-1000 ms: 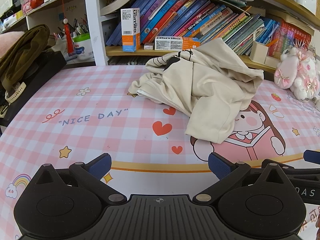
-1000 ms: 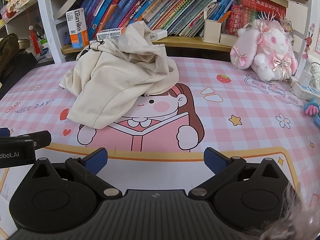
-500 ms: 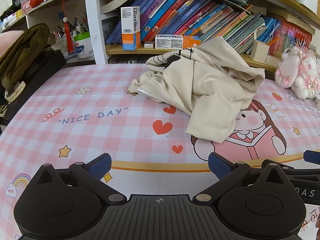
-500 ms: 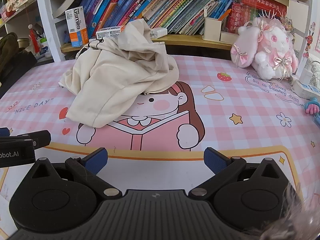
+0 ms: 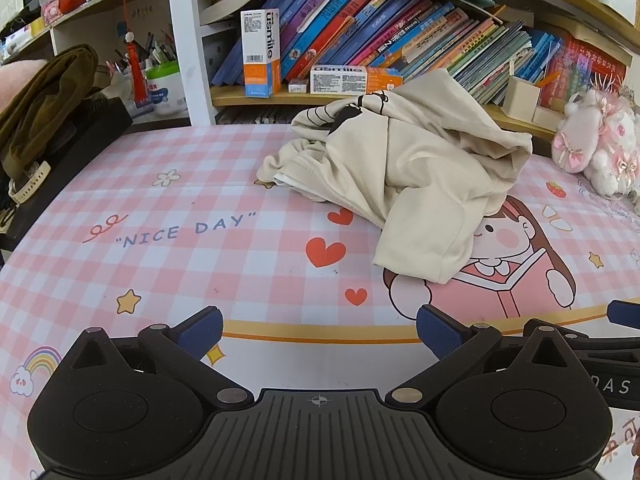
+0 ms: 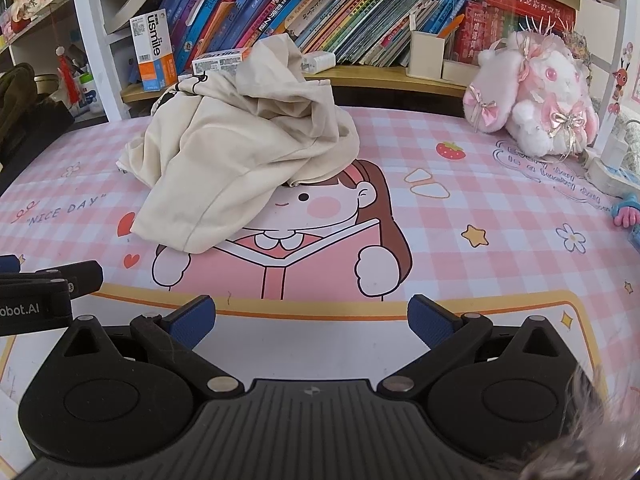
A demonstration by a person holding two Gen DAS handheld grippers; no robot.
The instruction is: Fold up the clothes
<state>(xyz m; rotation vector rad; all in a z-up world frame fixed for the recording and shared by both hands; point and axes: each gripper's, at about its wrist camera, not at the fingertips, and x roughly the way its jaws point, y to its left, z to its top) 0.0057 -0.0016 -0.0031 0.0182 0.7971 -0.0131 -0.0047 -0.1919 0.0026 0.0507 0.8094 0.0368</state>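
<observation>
pink checked mat (image 5: 168,264) before bookshelves (image 6: 320,12); both grippers gape wide, empty.

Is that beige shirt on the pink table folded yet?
No. The beige garment lies crumpled in a heap on the mat, with uneven bunched folds. Both grippers are open, apart from it.

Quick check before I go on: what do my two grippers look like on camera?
Both match: the left gripper and right gripper have matte black ribbed bodies, round black side housings, silver pivot pins and dark blue textured pads on the jaws. White lettering marks their sides. No cables or sleeves show.
</observation>
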